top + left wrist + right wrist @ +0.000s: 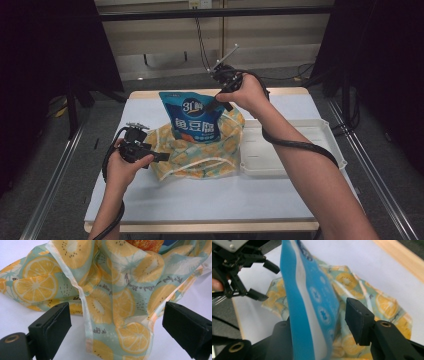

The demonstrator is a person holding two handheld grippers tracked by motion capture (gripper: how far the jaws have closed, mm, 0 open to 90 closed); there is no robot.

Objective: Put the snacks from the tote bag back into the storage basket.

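Note:
A blue snack pouch (192, 117) stands upright inside a lemon-print cloth bag (200, 155) at the middle of the table. My right gripper (214, 104) comes down at the pouch's top right corner. In the right gripper view the pouch (312, 305) runs between the jaws of this gripper (322, 315); it lies against the left jaw, and a gap shows before the right one. My left gripper (162, 156) stands open at the bag's left edge. In the left gripper view its jaws (116, 315) are wide apart, with the bag's hem (105, 290) lying between them untouched.
A white plastic tray (300, 165) sits to the right of the bag. The table (200, 200) has a white cover with bare room in front of the bag. Black curtains and dark stands flank the table.

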